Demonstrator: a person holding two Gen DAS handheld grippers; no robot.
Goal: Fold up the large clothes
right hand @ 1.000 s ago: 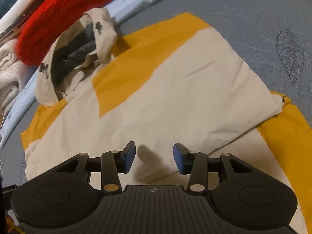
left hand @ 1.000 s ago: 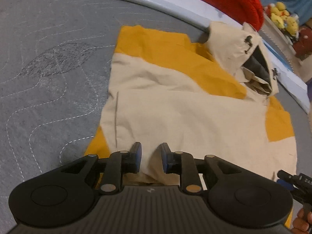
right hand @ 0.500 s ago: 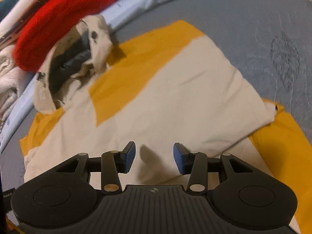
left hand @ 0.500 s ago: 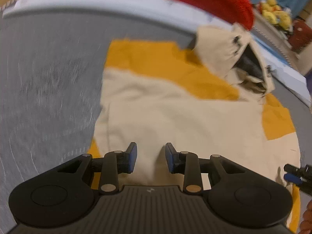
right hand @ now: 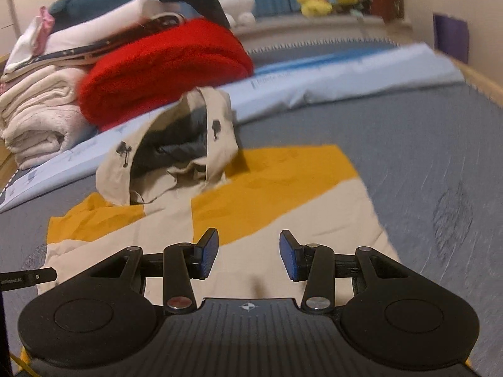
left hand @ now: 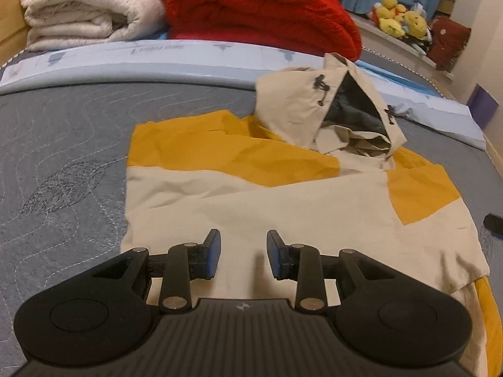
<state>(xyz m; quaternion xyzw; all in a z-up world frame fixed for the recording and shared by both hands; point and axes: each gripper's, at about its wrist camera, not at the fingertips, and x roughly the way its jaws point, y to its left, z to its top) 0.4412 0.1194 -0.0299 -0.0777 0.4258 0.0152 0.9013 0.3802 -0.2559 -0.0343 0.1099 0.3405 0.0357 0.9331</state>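
Note:
A beige and mustard-yellow hooded jacket lies folded flat on the grey quilted bed. Its beige hood stands up at the far end, dark lining showing. My left gripper is open and empty just above the jacket's near beige part. In the right wrist view the same jacket and hood show. My right gripper is open and empty above the jacket's near edge. The tip of the other gripper shows at the left edge.
The grey quilted bed surface surrounds the jacket. A light blue padded strip runs along the far side. Behind it lie a red blanket roll and a folded cream blanket. Yellow plush toys sit on a far shelf.
Both grippers have tilted up and pulled back, so the far blankets and shelf came into view. Both jaws stay open. The jacket has not moved.

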